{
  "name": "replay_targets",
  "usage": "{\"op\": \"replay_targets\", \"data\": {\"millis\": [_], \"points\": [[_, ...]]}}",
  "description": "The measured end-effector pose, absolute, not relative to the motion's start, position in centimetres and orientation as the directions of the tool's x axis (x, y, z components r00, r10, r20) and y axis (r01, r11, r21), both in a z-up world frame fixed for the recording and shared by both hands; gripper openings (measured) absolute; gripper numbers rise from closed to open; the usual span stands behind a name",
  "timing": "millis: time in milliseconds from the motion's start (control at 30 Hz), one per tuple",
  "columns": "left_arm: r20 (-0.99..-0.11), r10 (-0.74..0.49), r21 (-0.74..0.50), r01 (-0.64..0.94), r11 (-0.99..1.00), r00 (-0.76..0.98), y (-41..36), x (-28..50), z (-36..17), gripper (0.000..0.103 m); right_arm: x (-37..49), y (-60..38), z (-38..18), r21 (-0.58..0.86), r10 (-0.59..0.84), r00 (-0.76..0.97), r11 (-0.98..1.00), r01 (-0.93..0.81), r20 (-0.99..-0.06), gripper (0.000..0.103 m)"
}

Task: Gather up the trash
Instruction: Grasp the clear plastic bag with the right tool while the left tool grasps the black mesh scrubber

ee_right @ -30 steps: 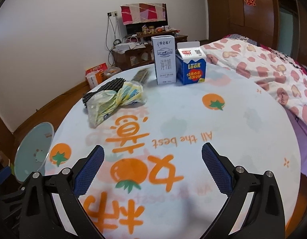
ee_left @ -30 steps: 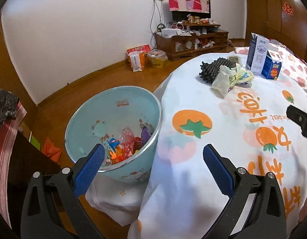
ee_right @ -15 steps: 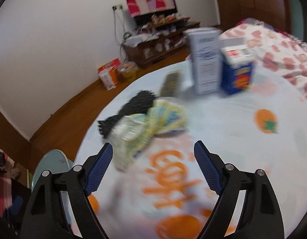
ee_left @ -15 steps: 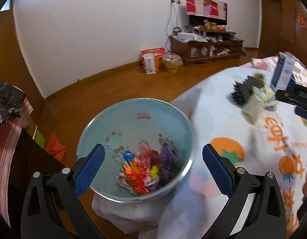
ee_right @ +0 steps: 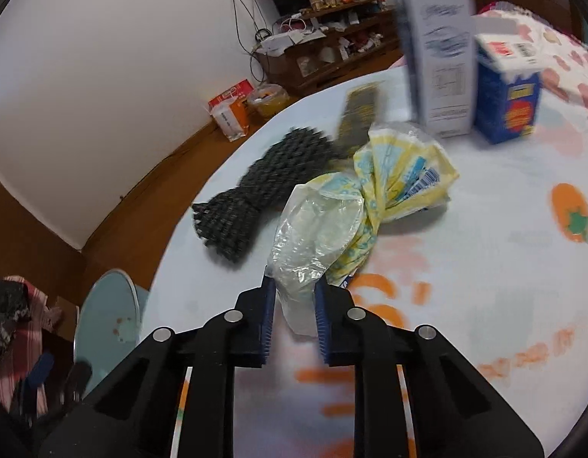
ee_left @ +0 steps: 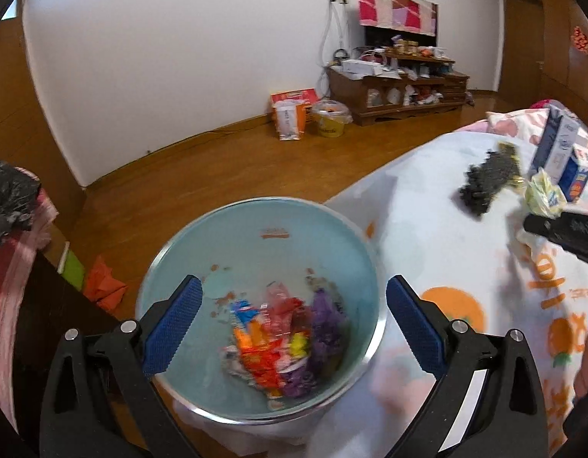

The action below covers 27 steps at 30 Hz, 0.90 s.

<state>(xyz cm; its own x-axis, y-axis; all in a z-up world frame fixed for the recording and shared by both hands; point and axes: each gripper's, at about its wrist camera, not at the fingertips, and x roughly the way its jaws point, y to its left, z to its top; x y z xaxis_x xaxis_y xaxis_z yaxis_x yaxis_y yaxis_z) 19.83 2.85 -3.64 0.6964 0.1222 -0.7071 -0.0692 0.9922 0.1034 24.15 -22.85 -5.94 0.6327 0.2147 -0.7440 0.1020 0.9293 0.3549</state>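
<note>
A crumpled yellow-and-clear plastic bag lies on the round table's fruit-print cloth. My right gripper has its jaws closing, and the blue pads pinch the bag's clear end. In the left wrist view the same bag shows at the far right, with the right gripper's black finger against it. My left gripper hangs open and holds nothing, above the light-blue bin. Colourful wrappers lie in the bin's bottom.
Black foam netting lies just left of the bag, with a flat dark packet behind. A tall white carton and a blue carton stand further back. The bin stands off the table's left edge; a bed lies to the right.
My right gripper has moved forward and down to the bag, and its jaws have gone from wide open to pinched on the clear end. The left gripper has swung over the bin.
</note>
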Motion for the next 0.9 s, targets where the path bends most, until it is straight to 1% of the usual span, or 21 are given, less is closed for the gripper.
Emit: {"op": "replay_targets", "data": {"millis": [67,133,200,233,333,467,533,633,700,800,833,867,900], "points": [[-0.710,0.091,0.087,-0.042,0.995,0.698,1.8,20.3,-3.6,0.091,22.6,-24.6,-5.2,0.332,0.196,0.650,0.939,0.092,-0.734,0.017],[-0.704,0.058,0.083,0.001,0.997,0.708,0.2,21.0,-3.5,0.090,21.2,-26.4,-4.4,0.287,0.151,0.673,0.953,0.095,-0.724,0.017],[-0.692,0.039,0.092,0.035,0.995,0.720,-1.1,21.7,-3.5,0.090,20.2,-28.1,-3.7,0.184,0.057,0.693,0.977,0.110,-0.719,0.017],[-0.686,0.012,0.086,0.065,0.994,0.727,-2.3,22.4,-3.4,0.089,19.8,-28.9,-3.5,0.109,-0.011,0.700,0.986,0.127,-0.714,0.017],[-0.681,-0.030,0.078,0.114,0.990,0.731,-4.9,24.6,-3.4,0.086,19.9,-31.0,-4.0,-0.032,-0.126,0.696,0.989,0.146,-0.707,0.017],[-0.661,-0.069,0.105,0.184,0.977,0.747,-8.5,27.5,-3.4,0.086,20.2,-33.4,-5.4,-0.014,-0.122,0.672,0.986,0.164,-0.730,0.017],[-0.656,-0.107,0.097,0.224,0.970,0.747,-10.2,28.9,-3.5,0.086,20.3,-34.0,-6.0,0.006,-0.110,0.667,0.986,0.169,-0.737,0.017],[-0.688,-0.106,0.099,0.237,0.967,0.718,-12.1,31.2,-4.6,0.085,20.2,-34.4,-7.1,0.031,-0.084,0.658,0.986,0.161,-0.749,0.017],[-0.719,-0.097,0.105,0.246,0.964,0.688,-13.0,32.2,-5.6,0.073,20.6,-34.4,-7.3,0.016,-0.091,0.667,0.988,0.153,-0.740,0.018],[-0.778,-0.089,0.093,0.254,0.963,0.622,-13.7,33.3,-7.5,0.052,20.8,-34.1,-7.1,0.027,-0.080,0.670,0.989,0.148,-0.738,0.018],[-0.781,-0.084,0.100,0.258,0.961,0.618,-14.0,33.3,-7.6,0.047,20.8,-34.2,-7.1,0.030,-0.079,0.672,0.988,0.149,-0.736,0.018],[-0.775,-0.092,0.096,0.260,0.961,0.625,-14.2,33.2,-7.5,0.037,20.8,-34.2,-7.1,0.030,-0.078,0.673,0.989,0.147,-0.735,0.018],[-0.771,-0.099,0.093,0.265,0.960,0.629,-14.2,33.0,-7.3,0.034,20.8,-34.1,-7.1,0.027,-0.078,0.675,0.989,0.145,-0.733,0.018]]}}
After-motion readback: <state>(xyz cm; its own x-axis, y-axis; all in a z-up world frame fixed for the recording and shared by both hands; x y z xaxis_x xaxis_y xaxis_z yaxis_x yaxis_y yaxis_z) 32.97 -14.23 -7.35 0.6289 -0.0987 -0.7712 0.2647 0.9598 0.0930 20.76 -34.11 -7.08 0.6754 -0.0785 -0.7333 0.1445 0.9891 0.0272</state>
